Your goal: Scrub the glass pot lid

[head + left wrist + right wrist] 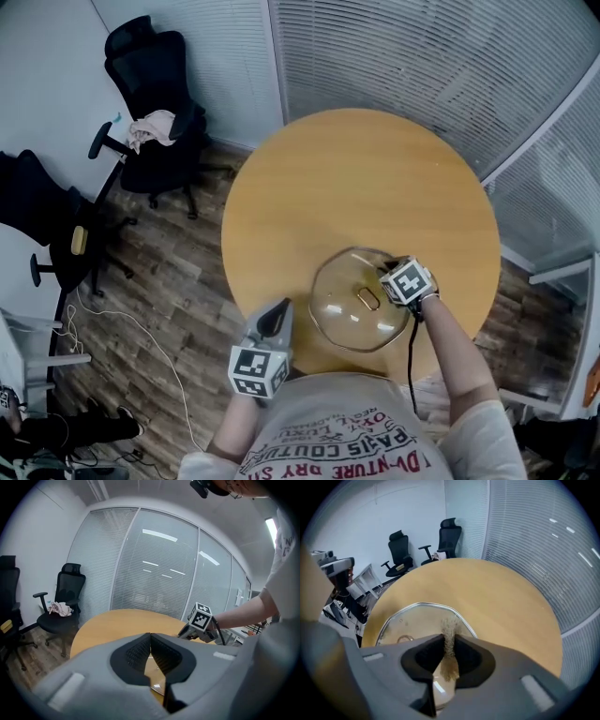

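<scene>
On the table [356, 178]: glass pot lid [361, 300].
Your right gripper [450, 641]: pinches a scrubber [449, 626] over the lid.
Your left gripper [150, 641]: pressed together, empty.

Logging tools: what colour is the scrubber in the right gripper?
Tan-brown scrubber, clearest in the right gripper view.

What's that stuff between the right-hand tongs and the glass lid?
A fuzzy tan scrubbing pad, pinched in the right tongs over the round glass pot lid, as the right gripper view shows.
</scene>
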The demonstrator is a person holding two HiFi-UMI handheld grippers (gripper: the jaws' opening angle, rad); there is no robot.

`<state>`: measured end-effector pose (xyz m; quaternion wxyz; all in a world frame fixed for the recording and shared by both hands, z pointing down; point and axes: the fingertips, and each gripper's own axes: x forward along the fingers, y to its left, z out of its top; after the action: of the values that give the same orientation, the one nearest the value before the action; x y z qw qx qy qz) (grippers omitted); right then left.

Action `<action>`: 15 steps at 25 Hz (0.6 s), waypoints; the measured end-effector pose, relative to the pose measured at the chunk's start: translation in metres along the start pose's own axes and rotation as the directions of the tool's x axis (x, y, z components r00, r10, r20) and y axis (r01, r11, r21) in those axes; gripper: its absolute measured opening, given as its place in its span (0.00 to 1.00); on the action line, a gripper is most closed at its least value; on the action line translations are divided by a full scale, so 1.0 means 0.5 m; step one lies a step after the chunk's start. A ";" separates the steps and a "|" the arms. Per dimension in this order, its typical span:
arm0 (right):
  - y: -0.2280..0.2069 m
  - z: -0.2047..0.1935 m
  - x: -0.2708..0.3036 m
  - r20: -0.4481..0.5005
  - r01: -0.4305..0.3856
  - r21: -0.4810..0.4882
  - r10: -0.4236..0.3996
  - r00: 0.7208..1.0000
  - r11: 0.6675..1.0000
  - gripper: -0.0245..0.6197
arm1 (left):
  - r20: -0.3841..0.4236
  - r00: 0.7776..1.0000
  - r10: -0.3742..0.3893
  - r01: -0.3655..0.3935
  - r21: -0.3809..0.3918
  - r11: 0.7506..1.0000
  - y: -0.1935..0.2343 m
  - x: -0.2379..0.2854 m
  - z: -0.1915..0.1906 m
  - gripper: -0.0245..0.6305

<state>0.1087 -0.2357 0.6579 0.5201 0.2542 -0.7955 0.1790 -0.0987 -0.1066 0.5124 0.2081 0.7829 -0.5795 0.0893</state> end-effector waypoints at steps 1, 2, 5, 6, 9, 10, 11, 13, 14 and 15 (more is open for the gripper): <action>-0.019 -0.008 0.011 -0.015 0.009 0.030 -0.008 1.000 1.000 0.14 | -0.005 1.000 0.011 -0.011 -0.003 1.000 0.003 0.001 -0.001 0.05; -0.036 -0.015 0.022 -0.027 0.015 0.062 -0.013 1.000 0.998 0.14 | -0.010 1.000 0.022 -0.022 -0.007 1.000 0.008 0.000 -0.004 0.05; -0.063 -0.029 0.049 -0.061 0.029 0.132 -0.021 0.998 0.991 0.14 | -0.024 0.998 0.061 -0.062 -0.020 0.998 0.026 -0.010 -0.019 0.05; -0.068 -0.032 0.059 -0.074 0.030 0.140 -0.020 0.997 0.990 0.14 | -0.028 0.997 0.074 -0.075 -0.026 0.997 0.033 -0.013 -0.024 0.05; -0.075 -0.031 0.080 -0.102 0.032 0.139 -0.018 0.995 0.990 0.14 | -0.031 0.994 0.102 -0.103 -0.042 0.994 0.046 -0.018 -0.034 0.05; -0.078 -0.028 0.084 -0.108 0.035 0.133 -0.021 0.994 0.990 0.14 | -0.031 0.994 0.108 -0.109 -0.047 0.993 0.048 -0.019 -0.036 0.05; -0.079 -0.024 0.086 -0.113 0.038 0.126 -0.024 0.993 0.991 0.14 | -0.031 0.993 0.113 -0.115 -0.051 0.992 0.050 -0.020 -0.038 0.05; -0.079 -0.016 0.093 -0.120 0.042 0.114 -0.028 0.992 0.993 0.14 | -0.028 0.992 0.122 -0.123 -0.057 0.991 0.055 -0.022 -0.041 0.05; -0.077 -0.012 0.097 -0.122 0.042 0.112 -0.029 0.992 0.993 0.14 | -0.025 0.992 0.126 -0.127 -0.059 0.990 0.058 -0.024 -0.042 0.05; -0.072 -0.009 0.100 -0.123 0.039 0.111 -0.026 0.992 0.993 0.14 | -0.021 0.992 0.128 -0.129 -0.060 0.990 0.061 -0.026 -0.043 0.05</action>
<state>0.1166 -0.2732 0.7063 0.5550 0.2848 -0.7469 0.2303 -0.1292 -0.0936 0.5334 0.2305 0.7363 -0.6295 0.0914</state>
